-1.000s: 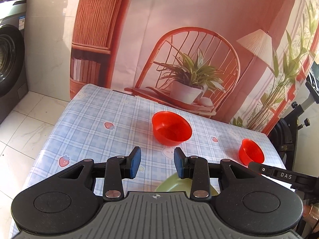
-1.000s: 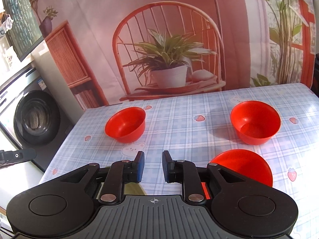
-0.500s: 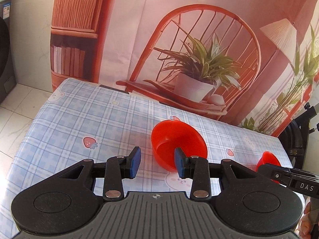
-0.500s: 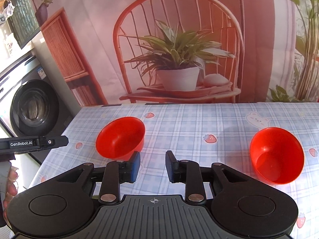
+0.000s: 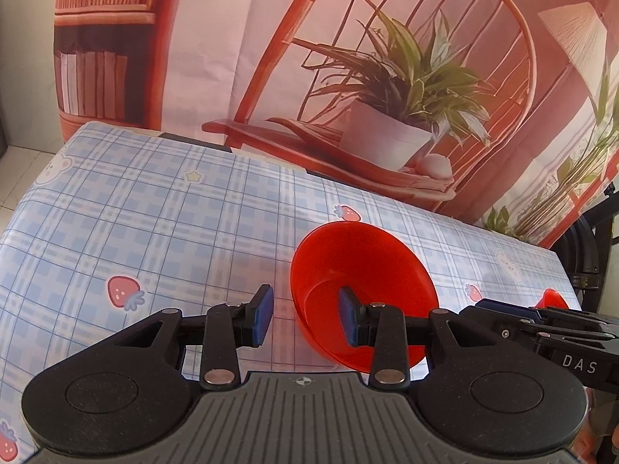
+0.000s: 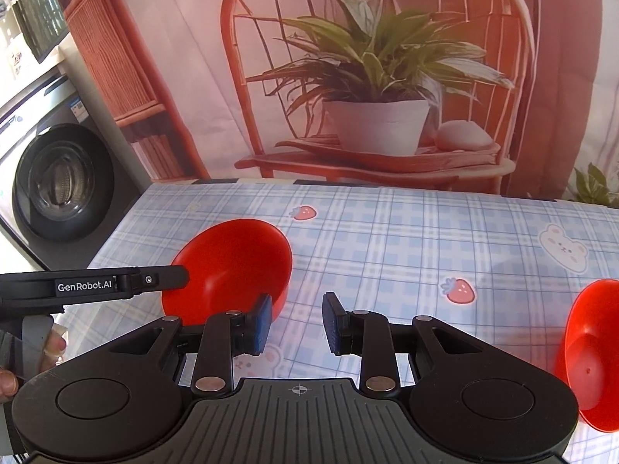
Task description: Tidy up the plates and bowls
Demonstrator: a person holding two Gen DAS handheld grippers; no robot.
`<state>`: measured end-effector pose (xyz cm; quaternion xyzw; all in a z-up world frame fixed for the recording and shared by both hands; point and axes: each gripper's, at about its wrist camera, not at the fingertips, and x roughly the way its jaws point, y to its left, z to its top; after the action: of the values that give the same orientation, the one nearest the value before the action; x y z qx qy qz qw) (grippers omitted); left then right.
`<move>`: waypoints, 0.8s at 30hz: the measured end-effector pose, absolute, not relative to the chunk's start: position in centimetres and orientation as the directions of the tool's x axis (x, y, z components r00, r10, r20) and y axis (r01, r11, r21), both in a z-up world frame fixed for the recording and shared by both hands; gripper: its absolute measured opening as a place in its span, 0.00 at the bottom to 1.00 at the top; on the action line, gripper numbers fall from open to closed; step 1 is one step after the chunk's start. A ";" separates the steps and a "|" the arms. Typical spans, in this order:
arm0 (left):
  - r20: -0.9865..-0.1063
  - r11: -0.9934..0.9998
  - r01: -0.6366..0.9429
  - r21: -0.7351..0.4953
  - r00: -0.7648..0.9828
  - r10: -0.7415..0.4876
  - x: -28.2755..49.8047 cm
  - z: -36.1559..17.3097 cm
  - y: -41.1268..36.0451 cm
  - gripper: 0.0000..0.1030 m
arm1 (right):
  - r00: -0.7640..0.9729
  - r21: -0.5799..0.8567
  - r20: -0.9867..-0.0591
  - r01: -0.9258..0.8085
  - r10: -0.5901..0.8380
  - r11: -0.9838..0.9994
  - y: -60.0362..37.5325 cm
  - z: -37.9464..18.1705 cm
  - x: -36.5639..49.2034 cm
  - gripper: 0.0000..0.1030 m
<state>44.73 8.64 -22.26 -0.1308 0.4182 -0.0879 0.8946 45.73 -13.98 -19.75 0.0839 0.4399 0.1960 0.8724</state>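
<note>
The table [image 5: 162,208] under its blue checked cloth carries the red bowls you are sorting. The nearer red bowl [image 5: 363,294] stands upright on the cloth, directly ahead of your left gripper [image 5: 305,319] and offset to its right. The left gripper is released, jaws spread: the right pad [image 5: 348,319] appears to sit inside the rim, the left pad outside it, so the near wall lies between them. Your right gripper [image 6: 297,323] is also released, grasping nothing; this bowl lies ahead-left of it. A second red bowl [image 6: 592,355] stands well apart at its right edge. Judge the left gripper nearer; closing on the wall is likely next.
</note>
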 end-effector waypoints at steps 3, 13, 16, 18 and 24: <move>-0.736 0.951 0.053 -0.306 0.621 -0.271 45.1 -23.0 8.3 0.37 | 0.521 0.326 -0.740 -0.278 0.426 0.904 -13.1 -20.4 46.5 0.27; -0.727 0.936 0.063 -0.347 0.613 -0.311 45.1 -23.7 8.8 0.15 | 0.484 0.349 -0.749 -0.291 0.452 0.891 -11.7 -21.8 47.4 0.14; -0.727 0.936 0.064 -0.346 0.612 -0.311 44.9 -23.7 8.9 0.15 | 0.488 0.343 -0.751 -0.287 0.445 0.894 -11.5 -21.9 47.2 0.12; -0.734 0.940 0.067 -0.335 0.608 -0.304 44.6 -23.5 8.7 0.15 | 0.489 0.351 -0.750 -0.276 0.445 0.895 -11.6 -21.9 47.1 0.11; -0.737 0.950 0.091 -0.299 0.610 -0.291 43.3 -22.2 8.2 0.14 | 0.500 0.356 -0.741 -0.272 0.448 0.894 -11.9 -20.9 46.0 0.10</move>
<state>43.33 8.22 -22.20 -0.1165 0.4283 -0.1074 0.8896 46.04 -11.90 -20.90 0.0967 0.4541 0.2093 0.8606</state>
